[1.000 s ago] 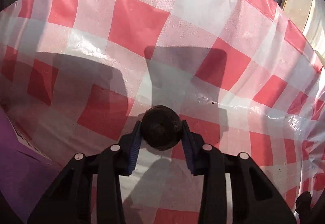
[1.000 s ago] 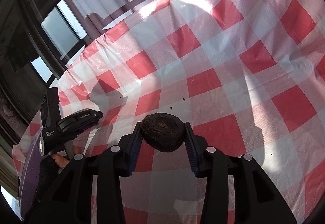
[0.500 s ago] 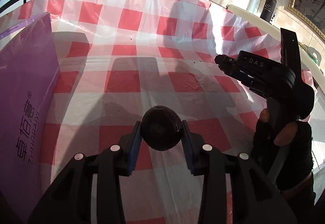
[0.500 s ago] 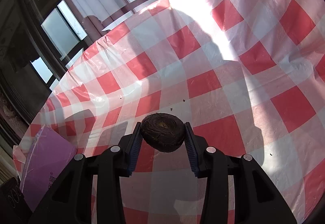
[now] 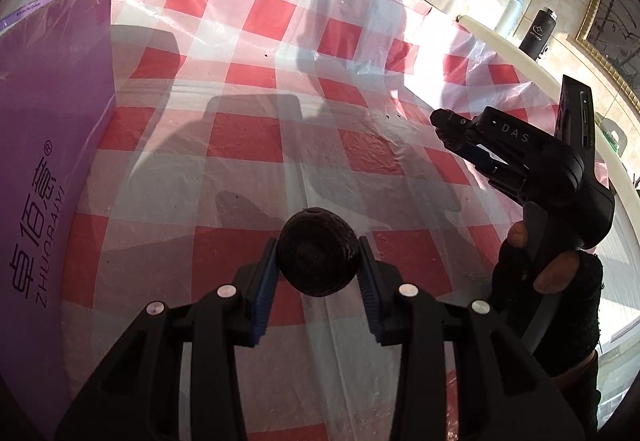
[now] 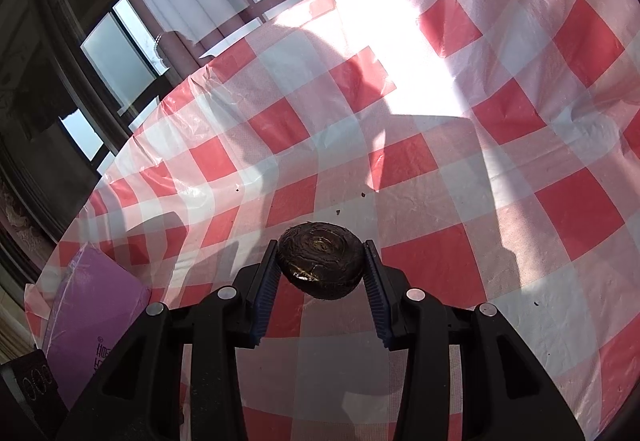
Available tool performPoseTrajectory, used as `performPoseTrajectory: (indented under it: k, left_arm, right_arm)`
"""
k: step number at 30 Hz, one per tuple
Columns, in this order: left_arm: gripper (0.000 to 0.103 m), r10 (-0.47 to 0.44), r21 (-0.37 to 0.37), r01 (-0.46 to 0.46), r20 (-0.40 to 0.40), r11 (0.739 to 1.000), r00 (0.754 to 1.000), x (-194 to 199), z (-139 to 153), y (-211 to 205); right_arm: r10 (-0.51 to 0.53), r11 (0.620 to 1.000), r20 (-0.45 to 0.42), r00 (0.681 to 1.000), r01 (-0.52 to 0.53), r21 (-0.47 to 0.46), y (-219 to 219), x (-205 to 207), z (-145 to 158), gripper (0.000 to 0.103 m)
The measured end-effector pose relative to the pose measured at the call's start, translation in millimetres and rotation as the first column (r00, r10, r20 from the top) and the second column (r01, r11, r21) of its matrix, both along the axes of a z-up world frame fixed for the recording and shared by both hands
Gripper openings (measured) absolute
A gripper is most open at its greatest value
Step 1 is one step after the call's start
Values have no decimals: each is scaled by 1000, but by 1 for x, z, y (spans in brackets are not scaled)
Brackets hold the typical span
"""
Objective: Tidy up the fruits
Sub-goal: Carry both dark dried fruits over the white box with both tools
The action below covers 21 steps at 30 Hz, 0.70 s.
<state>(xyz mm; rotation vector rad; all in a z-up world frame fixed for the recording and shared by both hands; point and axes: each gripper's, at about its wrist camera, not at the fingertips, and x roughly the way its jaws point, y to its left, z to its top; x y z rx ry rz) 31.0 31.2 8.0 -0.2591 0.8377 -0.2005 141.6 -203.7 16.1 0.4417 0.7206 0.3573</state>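
My left gripper [image 5: 318, 261] is shut on a dark round fruit [image 5: 318, 251] and holds it above the red-and-white checked tablecloth [image 5: 256, 137]. My right gripper [image 6: 321, 263] is shut on a second dark, flattened round fruit [image 6: 321, 259] and holds it above the same cloth [image 6: 500, 161]. In the left wrist view the right gripper [image 5: 450, 129] shows at the right, held by a gloved hand [image 5: 548, 281], with its dark fruit [image 5: 446, 127] at the tip.
A purple box [image 5: 44, 169] with white lettering lies on the cloth at the left; it also shows in the right wrist view [image 6: 92, 317]. Two bottles [image 5: 536, 31] stand beyond the table's far right edge. Windows and curtains [image 6: 168, 21] lie behind the table.
The left gripper has tilted up and drawn back from the cloth, bringing the purple box and the right gripper into its view. The right gripper has barely moved. Both still hold their fruits.
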Motion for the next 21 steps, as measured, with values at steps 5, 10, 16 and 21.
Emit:
performPoseTrajectory:
  k: [5, 10, 16, 21]
  left_arm:
    - [38, 9, -5, -9, -6, 1000, 1000, 1, -1, 0]
    - [38, 11, -8, -11, -6, 1000, 1000, 0, 0, 0]
    - [38, 21, 6, -21, -9, 1000, 1000, 0, 0, 0]
    - [38, 33, 34, -34, 30, 999, 999, -30, 6, 0]
  right_arm:
    - [-3, 1000, -1, 1000, 3, 0, 0, 1, 0, 41]
    - [-15, 1000, -8, 1000, 15, -9, 0, 1, 1, 41]
    - [-43, 999, -54, 998, 43, -15, 5, -20, -1, 41]
    - [-45, 999, -20, 999, 45, 1, 19, -86, 5, 41]
